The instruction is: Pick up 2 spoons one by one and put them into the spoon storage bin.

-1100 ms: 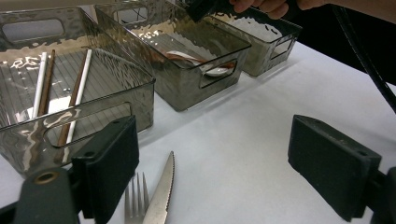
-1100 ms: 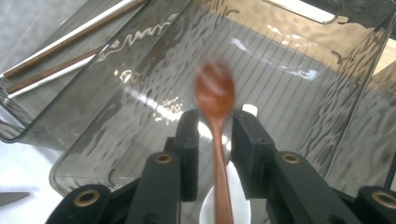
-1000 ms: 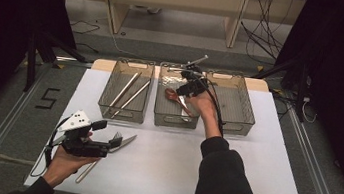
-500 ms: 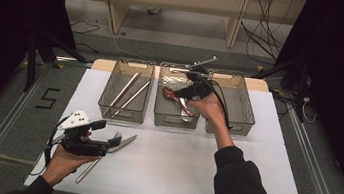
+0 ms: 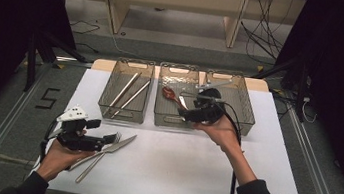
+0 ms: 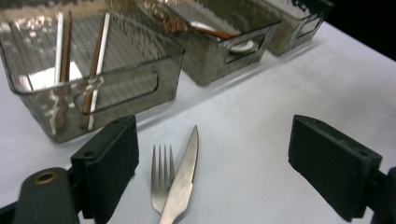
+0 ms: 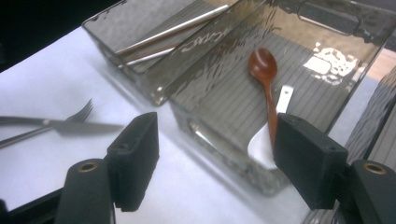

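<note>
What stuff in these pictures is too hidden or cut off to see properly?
- Fork and knife handles: left gripper view, cut off by the bottom edge.
- White spoon: right gripper view, partly behind the right tongs and the brown spoon.
- Right bin's contents: high view, hidden by the hand.

White desk [image 5: 175, 168] bearing a smoky see-through left tray [image 5: 121, 114] with long metal sticks [image 5: 129, 94] laid slantwise inside, and a matching right tray [image 5: 244, 111] at the row's far end. On the grey floor at left, a figure 5 [image 5: 47, 98]. Behind the desk, loose black cables [image 5: 263, 36].
</note>
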### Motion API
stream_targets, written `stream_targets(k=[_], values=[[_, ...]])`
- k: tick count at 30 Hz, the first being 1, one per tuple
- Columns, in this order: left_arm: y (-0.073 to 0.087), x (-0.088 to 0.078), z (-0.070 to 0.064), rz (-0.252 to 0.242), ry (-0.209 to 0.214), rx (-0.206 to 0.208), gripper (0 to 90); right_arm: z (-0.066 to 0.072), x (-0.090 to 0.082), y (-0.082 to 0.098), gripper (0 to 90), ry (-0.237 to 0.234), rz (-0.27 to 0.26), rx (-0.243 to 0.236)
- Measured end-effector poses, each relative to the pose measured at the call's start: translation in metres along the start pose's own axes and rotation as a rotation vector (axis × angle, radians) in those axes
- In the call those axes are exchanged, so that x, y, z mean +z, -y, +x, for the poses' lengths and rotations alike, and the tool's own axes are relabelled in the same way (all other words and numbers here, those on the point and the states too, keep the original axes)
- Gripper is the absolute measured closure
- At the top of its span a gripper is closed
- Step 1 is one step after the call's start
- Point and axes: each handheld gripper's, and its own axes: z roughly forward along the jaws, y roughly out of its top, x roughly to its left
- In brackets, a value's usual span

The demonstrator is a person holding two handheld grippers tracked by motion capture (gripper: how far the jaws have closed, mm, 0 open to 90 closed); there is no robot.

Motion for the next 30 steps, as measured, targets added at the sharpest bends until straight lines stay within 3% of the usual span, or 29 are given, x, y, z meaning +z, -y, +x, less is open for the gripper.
stream_targets(k=[3,18,30], values=[[0.0,0.002,0.0,0.042,-0.023,0.022,15.6,0.002,-0.008,0.012,31.8,-0.009,-0.011,-0.002],[0.009,0.014,0.007,0.219,-0.072,0.034,16.2,0.007,-0.041,0.071,30.8,-0.039,-0.092,0.044],[0.016,0.019,0.016,0.326,-0.115,0.041,16.2,0.015,-0.051,0.092,30.0,-0.046,-0.099,0.042]])
